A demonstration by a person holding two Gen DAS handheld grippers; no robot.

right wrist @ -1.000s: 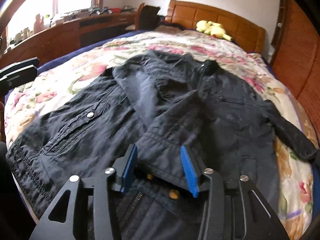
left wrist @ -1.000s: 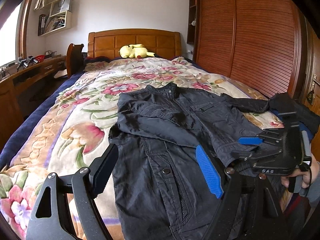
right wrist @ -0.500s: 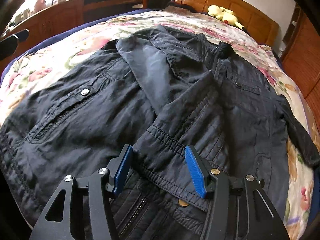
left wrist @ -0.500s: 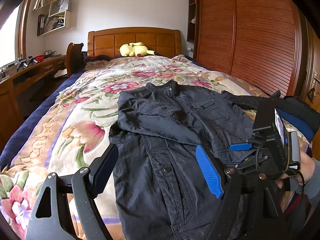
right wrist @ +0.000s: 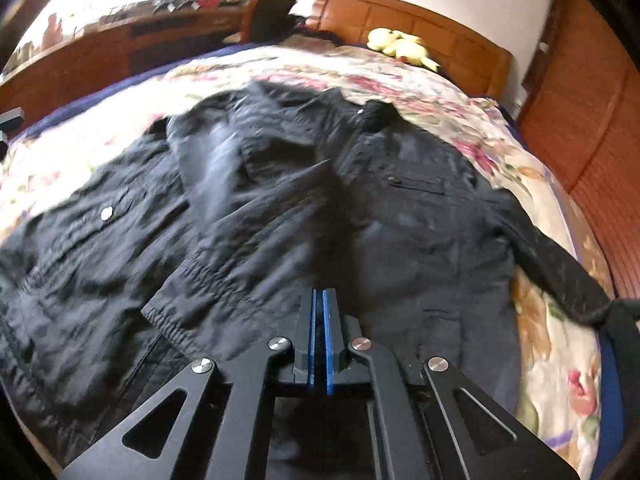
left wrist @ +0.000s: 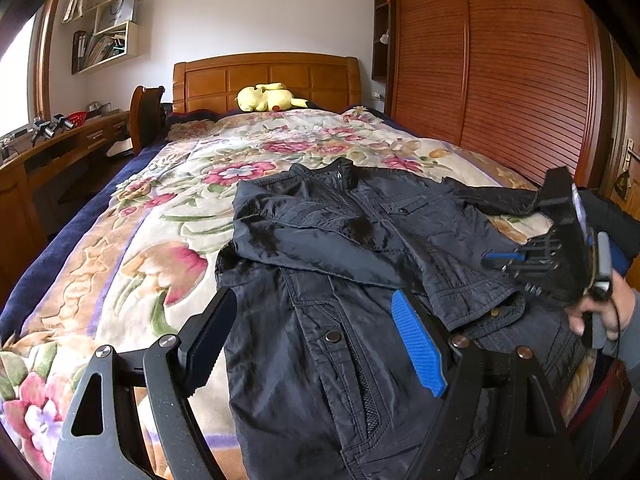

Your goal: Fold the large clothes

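Dark jacket spread on a floral bed, one sleeve folded across its chest

Nearest, the left gripper (left wrist: 316, 340) hangs released above the crinkled black jacket (left wrist: 340, 272); the right gripper (right wrist: 319, 340) has its ribbed blue pads pressed together (whether on fabric, I cannot tell). The jacket lies lengthwise on the plush bedspread (left wrist: 168, 216), collar toward the wooden headboard (left wrist: 266, 80) and yellow plush toy (left wrist: 270, 98); no readable writing

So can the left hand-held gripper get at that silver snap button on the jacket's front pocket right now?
Probably yes. The left hand-held gripper is open, and the snap button lies between its fingers on the flat front of the jacket. Nothing covers it; the right hand-held gripper is off to the side.
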